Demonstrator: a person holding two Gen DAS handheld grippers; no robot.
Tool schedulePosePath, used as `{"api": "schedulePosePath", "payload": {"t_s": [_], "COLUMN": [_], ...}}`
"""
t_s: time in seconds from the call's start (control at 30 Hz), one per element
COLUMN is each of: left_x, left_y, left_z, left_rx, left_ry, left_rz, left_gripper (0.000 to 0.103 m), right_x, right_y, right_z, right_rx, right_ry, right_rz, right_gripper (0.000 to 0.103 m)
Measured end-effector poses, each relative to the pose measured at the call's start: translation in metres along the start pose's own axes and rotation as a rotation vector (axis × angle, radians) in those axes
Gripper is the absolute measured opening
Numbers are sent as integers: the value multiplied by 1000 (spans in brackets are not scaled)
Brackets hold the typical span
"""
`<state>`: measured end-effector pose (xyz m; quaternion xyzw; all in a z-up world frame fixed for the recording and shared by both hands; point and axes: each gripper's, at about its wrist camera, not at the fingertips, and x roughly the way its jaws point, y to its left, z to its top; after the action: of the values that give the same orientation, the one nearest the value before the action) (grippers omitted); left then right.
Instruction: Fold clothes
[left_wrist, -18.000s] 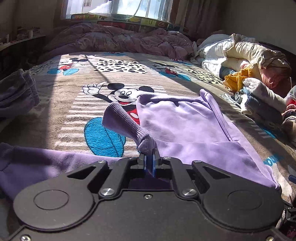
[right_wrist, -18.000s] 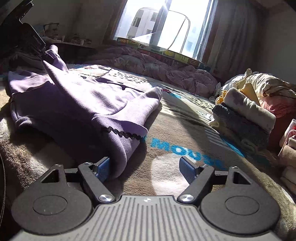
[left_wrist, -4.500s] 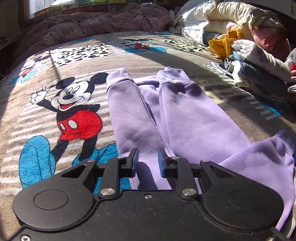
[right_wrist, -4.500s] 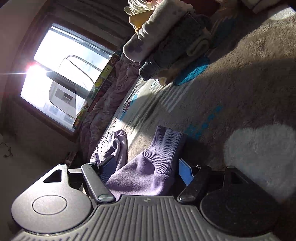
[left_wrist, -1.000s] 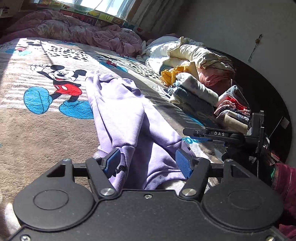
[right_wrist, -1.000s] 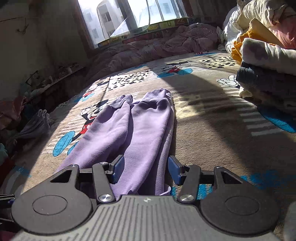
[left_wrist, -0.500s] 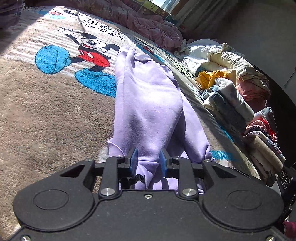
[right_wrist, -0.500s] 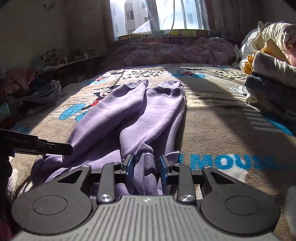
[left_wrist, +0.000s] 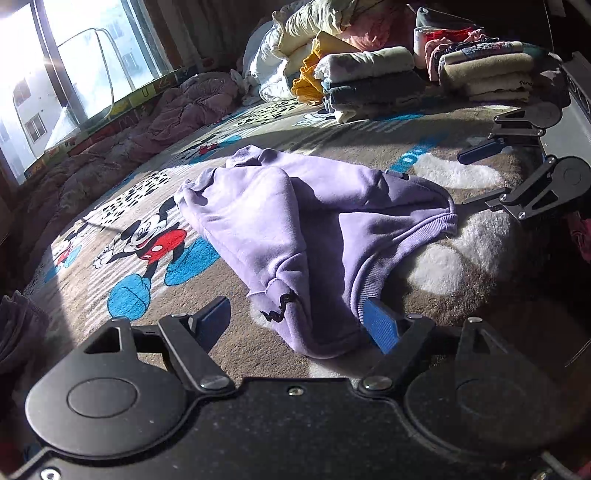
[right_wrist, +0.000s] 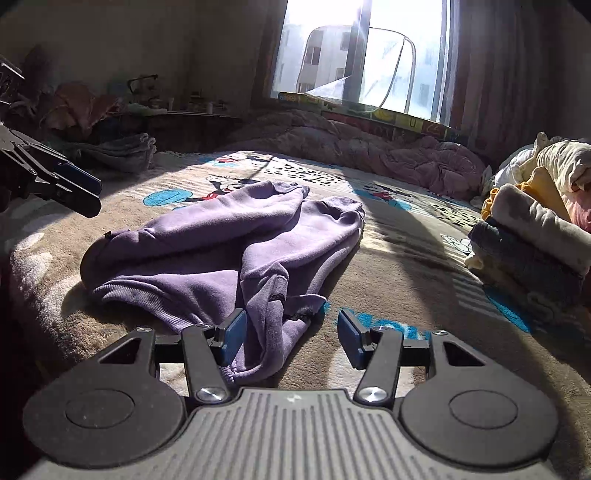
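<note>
Lilac sweatpants (left_wrist: 295, 221) lie bunched on the Mickey Mouse blanket (left_wrist: 147, 236), waist end folded over toward the cuffs. They also show in the right wrist view (right_wrist: 229, 243). My left gripper (left_wrist: 295, 325) is open, its jaws on either side of the near waistband corner without gripping it. My right gripper (right_wrist: 291, 336) is open, the other waistband corner lying loose against its left pad. Each gripper shows in the other's view: the right one (left_wrist: 491, 177) at the far right, the left one (right_wrist: 77, 192) at the far left.
Stacks of folded clothes (left_wrist: 373, 85) and a loose heap (right_wrist: 535, 206) stand along the right side of the bed. A crumpled pink quilt (right_wrist: 369, 147) lies under the window. Dark grey garments (right_wrist: 122, 151) sit at the left edge.
Both grippers were shut on the waistband corners half a second ago. They have carried the waist toward the cuffs, opened and let the fabric drop.
</note>
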<state>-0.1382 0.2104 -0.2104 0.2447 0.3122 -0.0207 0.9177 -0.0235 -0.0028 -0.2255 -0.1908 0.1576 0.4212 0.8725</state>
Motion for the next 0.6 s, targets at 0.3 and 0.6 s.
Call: {"api": "schedulePosePath", "payload": {"t_s": [0.3, 0.6], "left_x": [34, 48], "left_y": [-58, -47], "left_z": [-45, -56], "left_rx": [496, 631], "left_ry": [-47, -114], "left_rz": [275, 313], "left_gripper": [81, 82], "right_x": [3, 25], "right_y": [48, 51], "right_z": [-28, -27], "right_rx": [-383, -606], "right_ry": [60, -4], "right_rz": [-136, -146], "right_gripper": [72, 79]}}
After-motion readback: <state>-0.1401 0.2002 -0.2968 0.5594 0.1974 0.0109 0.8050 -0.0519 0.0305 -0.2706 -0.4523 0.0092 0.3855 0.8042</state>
